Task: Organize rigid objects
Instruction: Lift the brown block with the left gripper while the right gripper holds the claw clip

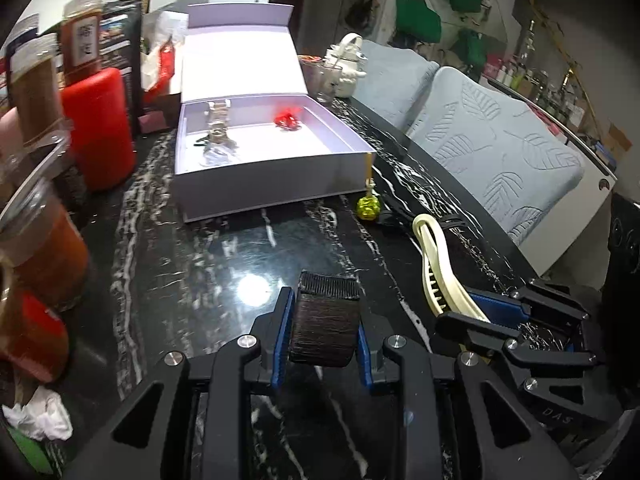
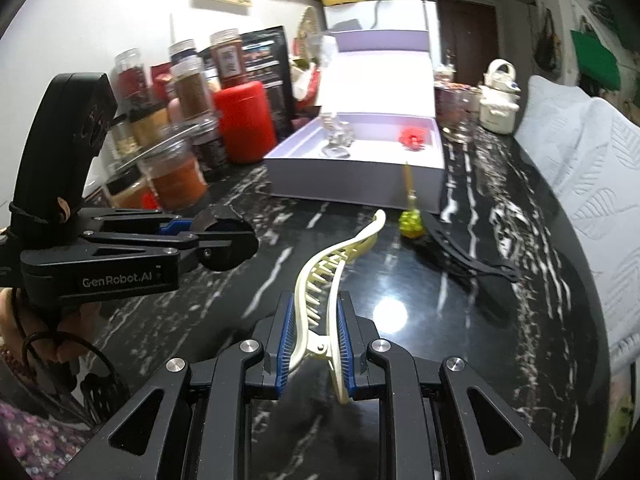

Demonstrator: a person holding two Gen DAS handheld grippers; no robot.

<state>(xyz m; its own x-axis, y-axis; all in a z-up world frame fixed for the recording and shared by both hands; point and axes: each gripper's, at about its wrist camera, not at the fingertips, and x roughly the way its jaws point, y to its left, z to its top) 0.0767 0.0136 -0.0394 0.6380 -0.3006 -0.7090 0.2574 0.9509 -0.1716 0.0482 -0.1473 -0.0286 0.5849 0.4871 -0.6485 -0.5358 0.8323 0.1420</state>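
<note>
The cream hair clip (image 2: 320, 292) is clamped at its hinge end between the blue pads of the right gripper (image 2: 316, 344), its toothed curve reaching out over the black marble counter (image 2: 500, 240) toward the far side. The left gripper (image 1: 324, 332) grips a dark brush-like hair piece (image 1: 326, 320) across its width, with the ribbed black edge sticking out beyond the fingertips. In the left wrist view the right gripper (image 1: 464, 312) sits just to the right of the left one, the clip (image 1: 434, 260) rising from it.

Farther along the counter stands an open pale lilac box (image 1: 280, 168) with its lid (image 1: 240, 64) folded back. Inside lie a red ornament (image 1: 287, 119) on the right and a clear glassy piece (image 1: 218, 136) on the left. At the box's near right corner a small yellow-green bauble (image 1: 369, 208) rests on the counter, and a black hair clip (image 2: 468, 256) lies just beyond it to the right.

A red canister (image 1: 102, 128) and spice jars (image 2: 192, 92) crowd the left edge. A white ceramic teapot (image 2: 500, 96) stands far right, beside pale quilted cushions (image 1: 500, 152).
</note>
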